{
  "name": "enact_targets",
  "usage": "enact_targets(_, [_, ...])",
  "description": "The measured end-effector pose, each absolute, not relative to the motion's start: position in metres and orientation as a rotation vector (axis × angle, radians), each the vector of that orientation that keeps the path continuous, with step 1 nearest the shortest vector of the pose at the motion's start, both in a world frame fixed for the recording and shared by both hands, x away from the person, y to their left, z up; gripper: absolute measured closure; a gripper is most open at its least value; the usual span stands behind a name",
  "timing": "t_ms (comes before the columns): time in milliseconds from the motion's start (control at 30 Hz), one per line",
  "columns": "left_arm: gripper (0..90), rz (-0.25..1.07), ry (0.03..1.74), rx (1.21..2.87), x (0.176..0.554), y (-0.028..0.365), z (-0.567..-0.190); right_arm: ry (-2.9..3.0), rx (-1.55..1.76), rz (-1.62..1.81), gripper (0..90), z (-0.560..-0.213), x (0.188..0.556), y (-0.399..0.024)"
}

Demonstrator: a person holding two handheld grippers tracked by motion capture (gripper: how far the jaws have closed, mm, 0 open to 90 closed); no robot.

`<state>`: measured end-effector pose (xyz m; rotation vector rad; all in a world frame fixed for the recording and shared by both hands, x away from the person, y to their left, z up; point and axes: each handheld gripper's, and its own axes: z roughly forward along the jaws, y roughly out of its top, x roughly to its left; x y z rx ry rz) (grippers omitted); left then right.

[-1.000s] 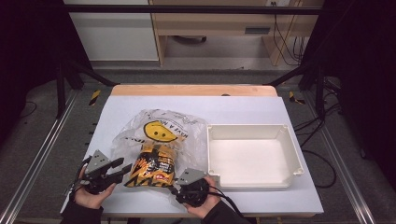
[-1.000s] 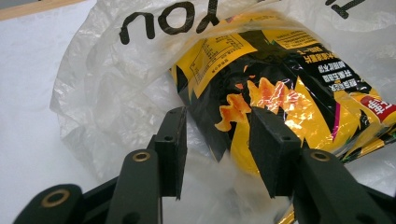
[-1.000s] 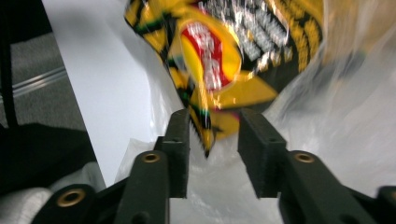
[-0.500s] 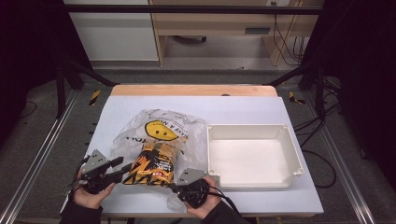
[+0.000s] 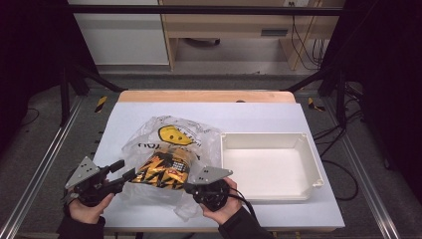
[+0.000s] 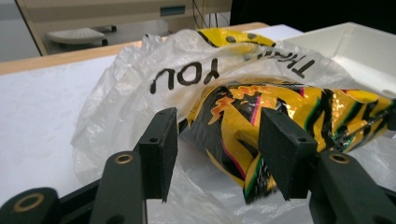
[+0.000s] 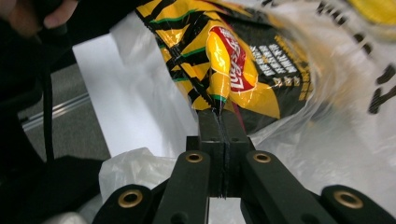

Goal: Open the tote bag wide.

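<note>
A crinkled clear plastic bag (image 5: 169,149) printed with a yellow smiley face and black "THANK YOU" lettering lies on the white table (image 5: 129,117) toward its near-left part, its mouth turned to the near edge. Inside the mouth sits a yellow, black and red snack packet (image 5: 164,169), partly covered by the film and partly sticking out toward the person. The right gripper (image 5: 191,188), held in the right hand (image 5: 221,204) at the near edge, has its jaws pressed fully together on the packet's crimped seam; in the right gripper view the two black jaws meet with the foil edge pinched between them. The left gripper (image 5: 127,172), in the left hand (image 5: 87,211) near the table's near-left corner, stands partly wide, its jaws having just been opening; in the left gripper view the packet's end (image 6: 243,140) lies between the pads (image 6: 161,149), which straddle it without visibly pressing on it, with loose bag film beneath. Just right of the bag, a shallow white tray (image 5: 311,159) sits toward the table's right edge with nothing in it.
</note>
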<state>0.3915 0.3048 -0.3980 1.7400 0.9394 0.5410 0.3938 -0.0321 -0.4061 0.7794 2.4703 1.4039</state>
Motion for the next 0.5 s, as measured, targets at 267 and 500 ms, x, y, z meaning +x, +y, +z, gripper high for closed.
enact_targets(267, [41.8,0.541,0.908,1.776,0.392,0.301,-0.397,2.424,0.806,1.439,90.0,-0.394,0.405,-0.034])
enact_targets(500, [43.3,0.564,0.872,1.835,0.395,0.287,-0.400,2.416,0.805,1.438,90.0,-0.393,0.407,-0.034])
